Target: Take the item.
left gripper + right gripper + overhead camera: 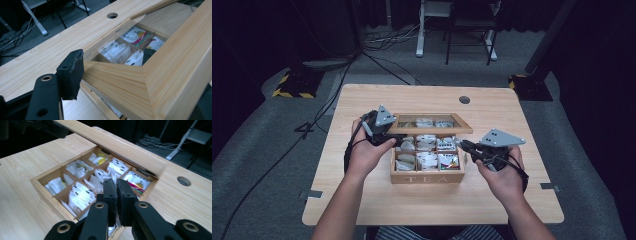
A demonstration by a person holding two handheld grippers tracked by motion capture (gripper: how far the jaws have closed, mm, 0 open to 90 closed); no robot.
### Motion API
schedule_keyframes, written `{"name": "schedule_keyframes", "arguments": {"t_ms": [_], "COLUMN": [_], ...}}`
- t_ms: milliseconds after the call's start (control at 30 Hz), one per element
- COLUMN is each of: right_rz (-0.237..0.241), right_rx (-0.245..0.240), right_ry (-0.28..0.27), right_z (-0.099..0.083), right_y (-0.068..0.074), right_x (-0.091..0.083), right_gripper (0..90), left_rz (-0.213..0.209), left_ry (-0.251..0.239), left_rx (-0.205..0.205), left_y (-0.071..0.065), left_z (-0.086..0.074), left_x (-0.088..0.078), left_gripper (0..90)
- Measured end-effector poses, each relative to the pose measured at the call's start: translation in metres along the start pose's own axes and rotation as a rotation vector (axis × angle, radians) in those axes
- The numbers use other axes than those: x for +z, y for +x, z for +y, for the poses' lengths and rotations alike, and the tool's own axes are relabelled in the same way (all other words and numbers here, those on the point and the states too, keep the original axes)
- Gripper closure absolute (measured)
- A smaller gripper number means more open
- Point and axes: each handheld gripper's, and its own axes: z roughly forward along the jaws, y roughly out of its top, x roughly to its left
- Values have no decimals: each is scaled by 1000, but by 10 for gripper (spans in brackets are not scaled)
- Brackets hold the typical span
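A wooden tea box [427,177] marked TEA stands mid-table, its compartments full of tea bags [427,160]. Its glass-paned lid [462,129] is raised. My left gripper [394,139] is shut on the lid's left frame corner. In the left gripper view a black pad [72,72] presses the lid's wooden frame [120,82], and tea bags [117,51] show through the pane. My right gripper [462,145] hovers at the box's right edge, shut, with nothing seen between its jaws. In the right gripper view the right gripper [116,185] points over the open compartments [80,195], under the lid [112,145].
The light wooden table [362,200] has a round cable hole [464,99] at the back right. Bare tabletop lies on both sides of the box and in front of it. Cables and a stand's legs [419,47] are on the floor beyond.
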Motion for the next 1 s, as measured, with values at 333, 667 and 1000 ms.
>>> {"name": "schedule_keyframes", "arguments": {"t_ms": [333,667,1000], "right_rz": [-51,-107,-167], "right_rx": [62,110,145], "right_ry": [12,20,29], "right_z": [-16,-25,-28], "right_y": [-23,-47,-75], "right_x": [-12,-20,-20], "right_gripper": [866,868,869], "left_rz": [5,5,2], "left_ry": [1,-1,-4], "left_rx": [2,2,0], "left_y": [-1,-1,-1], "left_z": [-1,-1,-1], "left_x": [0,0,0], "left_gripper": [347,347,346]}}
